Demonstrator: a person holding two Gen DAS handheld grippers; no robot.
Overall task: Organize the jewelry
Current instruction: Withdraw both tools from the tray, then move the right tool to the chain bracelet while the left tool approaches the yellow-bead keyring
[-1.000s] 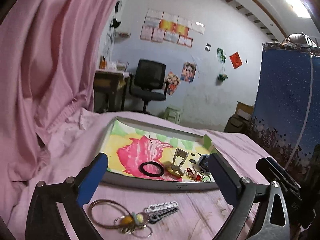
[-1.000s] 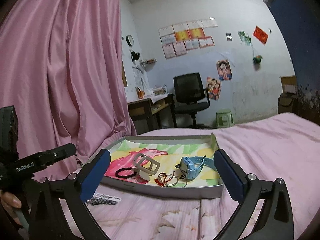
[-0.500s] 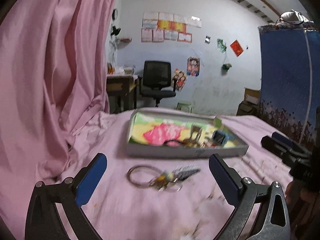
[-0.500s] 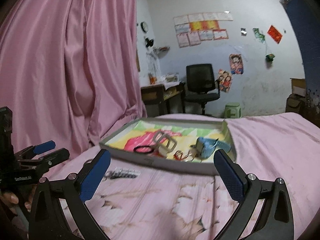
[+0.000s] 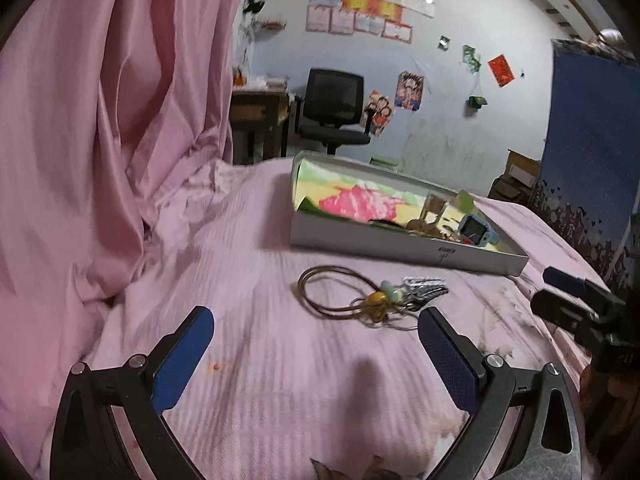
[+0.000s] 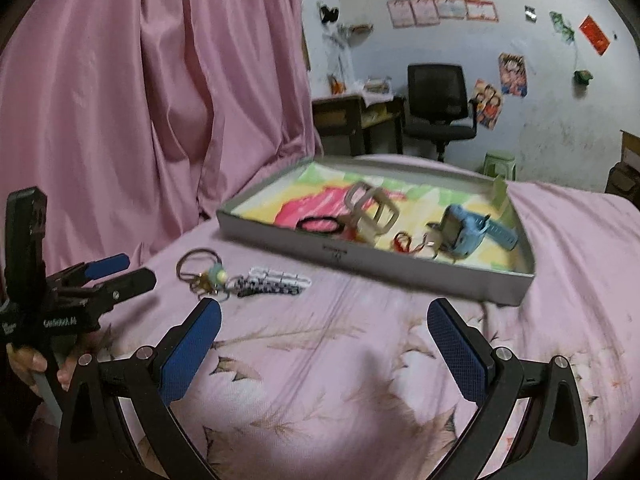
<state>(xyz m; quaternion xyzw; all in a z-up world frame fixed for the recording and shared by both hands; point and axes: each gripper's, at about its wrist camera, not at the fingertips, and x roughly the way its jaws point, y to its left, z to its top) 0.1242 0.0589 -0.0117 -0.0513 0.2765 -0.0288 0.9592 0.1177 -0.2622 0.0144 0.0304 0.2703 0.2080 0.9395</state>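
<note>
My left tongs [image 5: 316, 332] and right tongs [image 6: 324, 326] hang over a pink bedspread [image 6: 360, 380], both with their blue pads spread wide apart and nothing between them. The jewelry I am sorting lies in two places. On the bedspread, outside the tray, sits a tangle of brown cord loops [image 5: 332, 292] with a yellow bead [image 5: 378, 297], touching a small black-and-white beaded bracelet [image 5: 424, 288]; from my left camera this cluster lies just ahead of the right-hand pad. Beyond it stands a shallow grey tray [image 6: 400, 264] lined with a bright pink, yellow and green sheet. Inside the tray I see a blue watch [image 6: 468, 232], a beige watch [image 6: 370, 210] tipped on its edge, a black ring-shaped band [image 6: 320, 225] and a bit of red cord [image 6: 404, 242] between the two watches. My right camera catches the left tongs at the frame's left edge, gripped by a hand [image 6: 36, 364]. A pink curtain [image 5: 100, 120] hangs along the left side of the bed, and a black office chair [image 6: 438, 100] stands by the far wall.
</note>
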